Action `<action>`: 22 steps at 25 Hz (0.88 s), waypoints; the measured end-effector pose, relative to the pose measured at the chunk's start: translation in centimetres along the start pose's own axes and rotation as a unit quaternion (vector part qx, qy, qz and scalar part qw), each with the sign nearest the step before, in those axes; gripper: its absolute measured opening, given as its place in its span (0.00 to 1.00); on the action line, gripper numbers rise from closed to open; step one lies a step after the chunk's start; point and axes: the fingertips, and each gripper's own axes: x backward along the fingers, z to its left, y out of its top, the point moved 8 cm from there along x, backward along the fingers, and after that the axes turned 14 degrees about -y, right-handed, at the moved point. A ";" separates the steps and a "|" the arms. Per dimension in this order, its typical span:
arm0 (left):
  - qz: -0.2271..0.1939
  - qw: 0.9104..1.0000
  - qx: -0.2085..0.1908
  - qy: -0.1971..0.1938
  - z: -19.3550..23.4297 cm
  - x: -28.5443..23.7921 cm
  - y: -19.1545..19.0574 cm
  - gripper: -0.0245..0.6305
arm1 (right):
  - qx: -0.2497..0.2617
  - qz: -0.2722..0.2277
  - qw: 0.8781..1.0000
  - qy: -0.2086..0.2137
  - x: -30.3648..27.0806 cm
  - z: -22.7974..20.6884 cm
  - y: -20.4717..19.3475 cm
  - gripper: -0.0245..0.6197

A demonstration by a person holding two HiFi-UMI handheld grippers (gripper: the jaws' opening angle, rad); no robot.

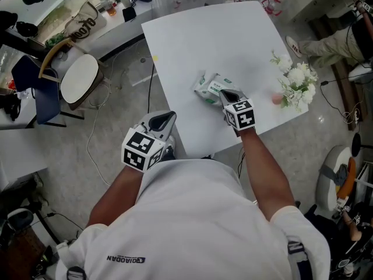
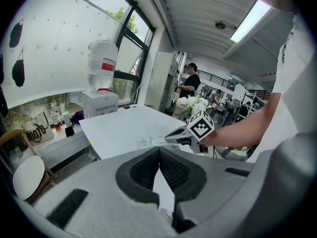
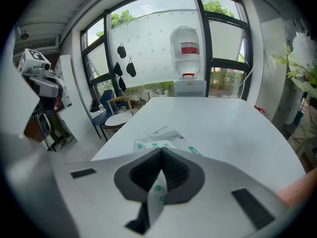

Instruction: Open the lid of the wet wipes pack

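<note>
The wet wipes pack [image 1: 208, 87], white with green print, lies on the white table [image 1: 198, 39] near its front edge. My right gripper [image 1: 227, 94] reaches onto the pack's near end. In the right gripper view its jaws [image 3: 161, 151] are shut on a thin white flap with green dots [image 3: 157, 193], the pack's lid flap, with the pack [image 3: 161, 137] just beyond. My left gripper [image 1: 162, 121] hangs off the table's left front edge, away from the pack. Its jaws [image 2: 158, 150] meet with nothing between them. From there the right gripper [image 2: 172, 137] shows over the pack [image 2: 150, 142].
A bunch of white flowers [image 1: 296, 80] and a small pink object [image 1: 277, 98] sit at the table's right edge. A round white chair [image 1: 78, 77] stands on the floor to the left. A water dispenser [image 3: 187, 58] is behind the table's far end.
</note>
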 end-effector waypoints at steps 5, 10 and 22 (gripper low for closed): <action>0.001 1.000 -0.001 0.000 0.0 0.0 -0.1 0.04 | 0.062 0.015 0.998 -0.007 -0.2 0.2 0.5 0.05; 0.004 1.000 0.001 -0.002 -0.2 -0.1 -0.3 0.04 | 0.137 0.019 0.990 -0.001 0.0 1.7 -0.2 0.26; 0.009 1.000 0.001 -0.004 -0.3 0.1 -0.5 0.04 | 0.052 0.043 0.998 -0.009 -1.4 0.2 -0.8 0.23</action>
